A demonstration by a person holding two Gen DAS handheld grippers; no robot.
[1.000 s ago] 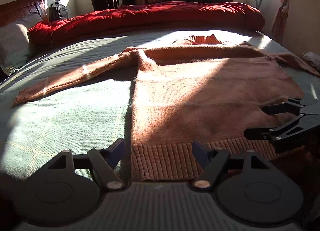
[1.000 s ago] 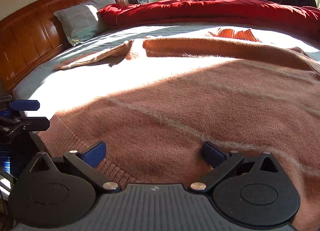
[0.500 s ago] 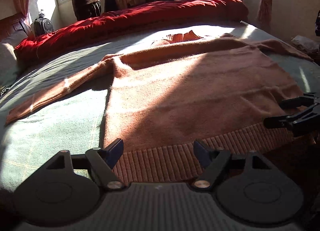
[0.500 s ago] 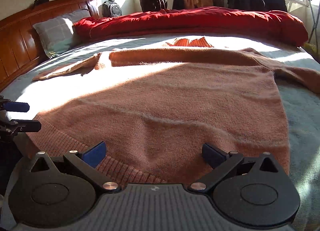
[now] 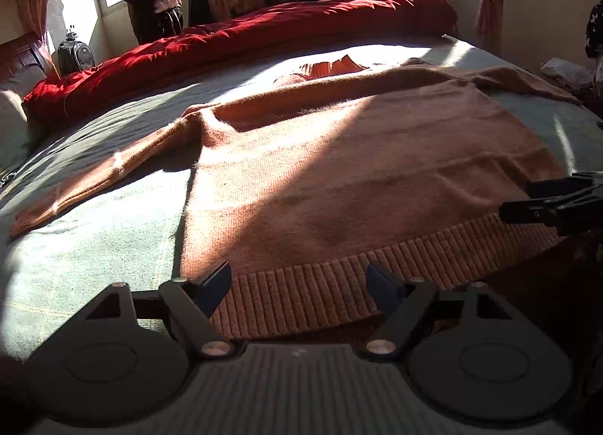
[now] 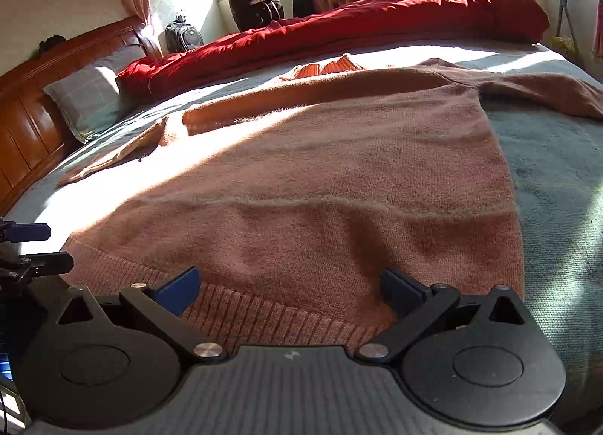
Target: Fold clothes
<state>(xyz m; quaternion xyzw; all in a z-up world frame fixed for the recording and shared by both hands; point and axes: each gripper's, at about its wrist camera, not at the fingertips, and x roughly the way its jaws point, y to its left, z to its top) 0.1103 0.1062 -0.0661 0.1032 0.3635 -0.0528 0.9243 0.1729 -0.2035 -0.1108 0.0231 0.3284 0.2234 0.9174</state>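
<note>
Now my left claw [image 5: 297, 284] gaping apart over the ribbed hem, lower centre, my right claw [image 6: 290, 290] likewise apart, orange sweater [image 6: 339, 186] spread flat on the bed [image 6: 557, 156], red duvet [image 6: 339, 32] across the top.

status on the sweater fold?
Left gripper and right gripper open at the ribbed hem. Orange sweater flat, sleeves spread, unfolded. Nothing blocking.

You have one rust-orange knit sweater [image 5: 358, 179] spread flat on the bed [image 5: 94, 246], its front or back facing up; you cannot tell which. Its ribbed hem [image 5: 339, 295] lies nearest you at the bed's near edge, and its ribbed collar [image 5: 331, 66] points toward the far side. One sleeve [image 5: 101, 179] stretches out straight to the left; the other sleeve [image 6: 546, 92] runs off to the right. Soft ripples cross the body.
</note>
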